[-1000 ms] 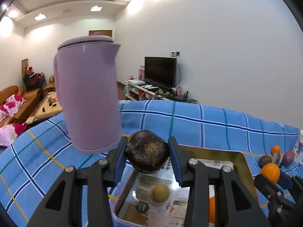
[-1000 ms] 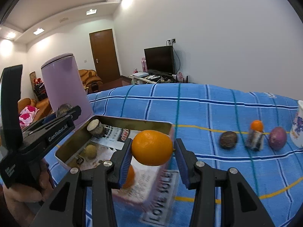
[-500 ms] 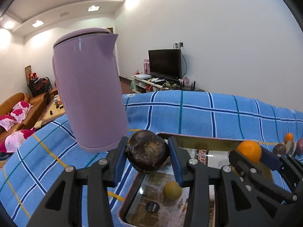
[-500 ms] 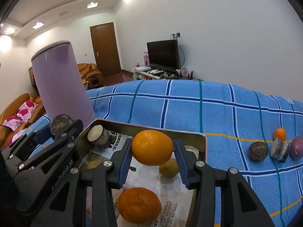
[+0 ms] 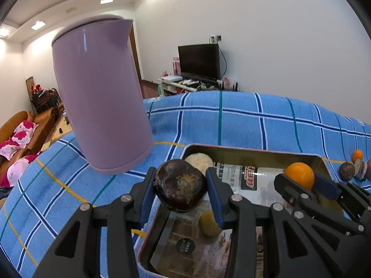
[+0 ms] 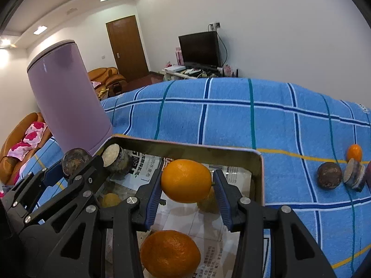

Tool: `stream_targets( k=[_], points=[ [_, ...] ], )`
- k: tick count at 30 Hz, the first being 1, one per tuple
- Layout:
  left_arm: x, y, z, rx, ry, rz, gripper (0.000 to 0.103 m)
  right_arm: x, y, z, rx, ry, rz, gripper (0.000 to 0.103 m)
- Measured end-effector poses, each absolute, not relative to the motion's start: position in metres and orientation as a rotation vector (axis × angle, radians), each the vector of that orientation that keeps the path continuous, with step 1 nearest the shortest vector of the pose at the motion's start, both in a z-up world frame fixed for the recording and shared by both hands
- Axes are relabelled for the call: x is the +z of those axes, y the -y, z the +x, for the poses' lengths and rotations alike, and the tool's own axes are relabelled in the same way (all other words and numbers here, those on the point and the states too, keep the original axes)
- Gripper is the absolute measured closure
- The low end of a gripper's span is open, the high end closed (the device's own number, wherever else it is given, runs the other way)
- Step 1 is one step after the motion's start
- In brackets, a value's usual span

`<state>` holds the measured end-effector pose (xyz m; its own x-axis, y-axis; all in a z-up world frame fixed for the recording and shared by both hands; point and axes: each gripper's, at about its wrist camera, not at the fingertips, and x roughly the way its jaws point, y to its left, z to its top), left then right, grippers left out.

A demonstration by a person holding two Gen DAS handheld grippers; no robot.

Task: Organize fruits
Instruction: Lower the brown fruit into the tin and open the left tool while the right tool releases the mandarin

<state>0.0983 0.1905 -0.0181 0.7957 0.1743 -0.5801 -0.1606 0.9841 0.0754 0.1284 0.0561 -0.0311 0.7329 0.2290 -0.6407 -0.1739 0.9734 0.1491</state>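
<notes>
My left gripper (image 5: 182, 186) is shut on a dark purple passion fruit (image 5: 179, 185) and holds it above the left end of a metal tin (image 5: 255, 151) lined with newspaper. My right gripper (image 6: 186, 181) is shut on an orange (image 6: 185, 180) over the same tin (image 6: 185, 147). In the tin lie a cut half fruit (image 6: 114, 156), a mandarin (image 6: 170, 253) and small yellowish fruits (image 5: 208, 223). On the cloth to the right lie a brown passion fruit (image 6: 329, 175), a cut fruit (image 6: 353, 173) and a small orange (image 6: 354, 153).
A tall lilac kettle (image 5: 99, 97) stands on the blue checked tablecloth (image 6: 231, 115) just left of the tin, close to my left gripper. Behind the table are a TV (image 5: 199, 61), a door (image 6: 126, 48) and sofas (image 5: 25, 129).
Both grippers have moved forward over the tin with their fruits still held. The right gripper has come from the tin's near right corner to above its middle.
</notes>
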Motion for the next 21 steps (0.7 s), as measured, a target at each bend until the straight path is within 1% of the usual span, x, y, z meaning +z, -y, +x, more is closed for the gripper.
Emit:
stream_targets(
  k=[11,17,21],
  points=[
    [-0.019,-0.19,0.098,0.171,-0.63,0.023,0.059,-0.033,-0.048,0.124,0.279,-0.705,0.144,0.056],
    [-0.019,-0.19,0.098,0.172,-0.63,0.025,0.059,-0.03,-0.044,0.12,0.302,-0.663,0.175,0.053],
    [-0.018,-0.191,0.098,0.17,-0.626,0.028,0.059,-0.022,-0.038,0.106,0.27,-0.594,0.185,0.053]
  ],
)
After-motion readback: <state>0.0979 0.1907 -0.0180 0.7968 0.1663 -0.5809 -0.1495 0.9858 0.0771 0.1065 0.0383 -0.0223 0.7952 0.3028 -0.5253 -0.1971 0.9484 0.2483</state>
